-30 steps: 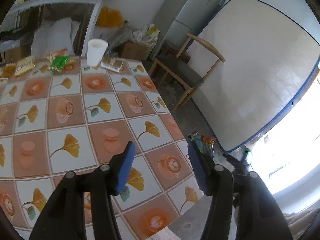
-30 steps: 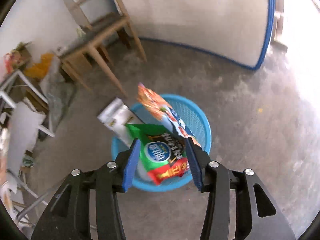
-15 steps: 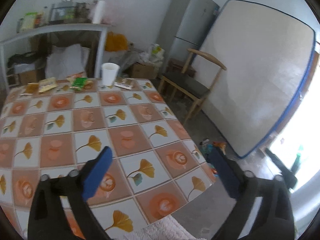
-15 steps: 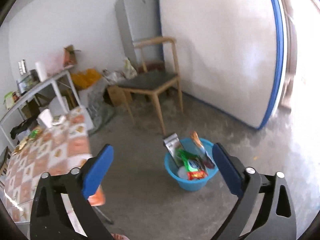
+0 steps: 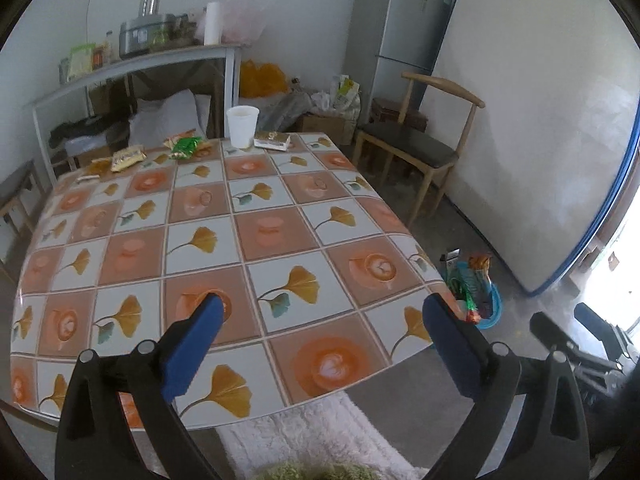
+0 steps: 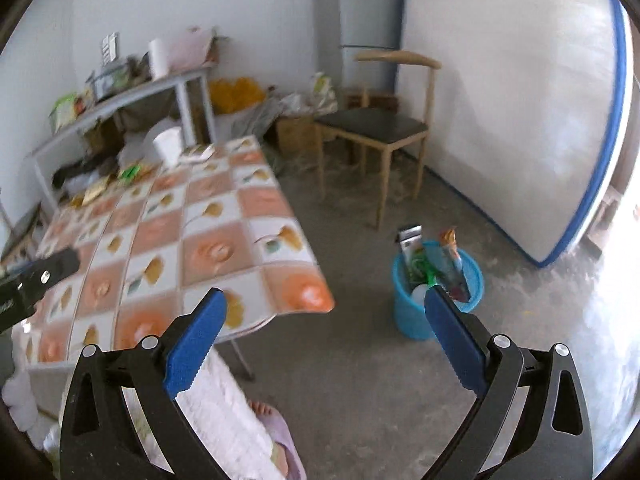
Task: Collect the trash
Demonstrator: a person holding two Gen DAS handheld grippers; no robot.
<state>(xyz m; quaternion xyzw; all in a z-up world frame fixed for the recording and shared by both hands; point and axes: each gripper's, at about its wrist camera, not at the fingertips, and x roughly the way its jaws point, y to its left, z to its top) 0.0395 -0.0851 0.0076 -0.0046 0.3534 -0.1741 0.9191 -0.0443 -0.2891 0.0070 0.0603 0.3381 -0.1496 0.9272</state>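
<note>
My left gripper (image 5: 320, 312) hangs open over the near edge of the patterned table (image 5: 280, 208), nothing between its blue pads. At the table's far end stand a white paper cup (image 5: 242, 126), a tan wrapped packet (image 5: 273, 140), a green snack bag (image 5: 185, 146) and yellow wrappers (image 5: 127, 158). My right gripper (image 6: 324, 312) is open and empty, high above the floor. The blue trash basket (image 6: 436, 292) sits on the floor beside the table, stuffed with wrappers (image 6: 448, 256). The same basket (image 5: 486, 306) shows past the table's corner in the left wrist view.
A wooden chair (image 6: 376, 124) stands beyond the basket, a mattress (image 6: 520, 100) leans on the wall at the right, a fridge (image 5: 394, 28) is behind. A grey shelf (image 5: 132, 64) with clutter runs along the back wall. A person's pale fluffy garment (image 6: 224, 412) and bare foot are below.
Both grippers have opened wide. The right one let a green and red wrapper go into the basket, then rose and drew back. The left one pulled back from the table.
</note>
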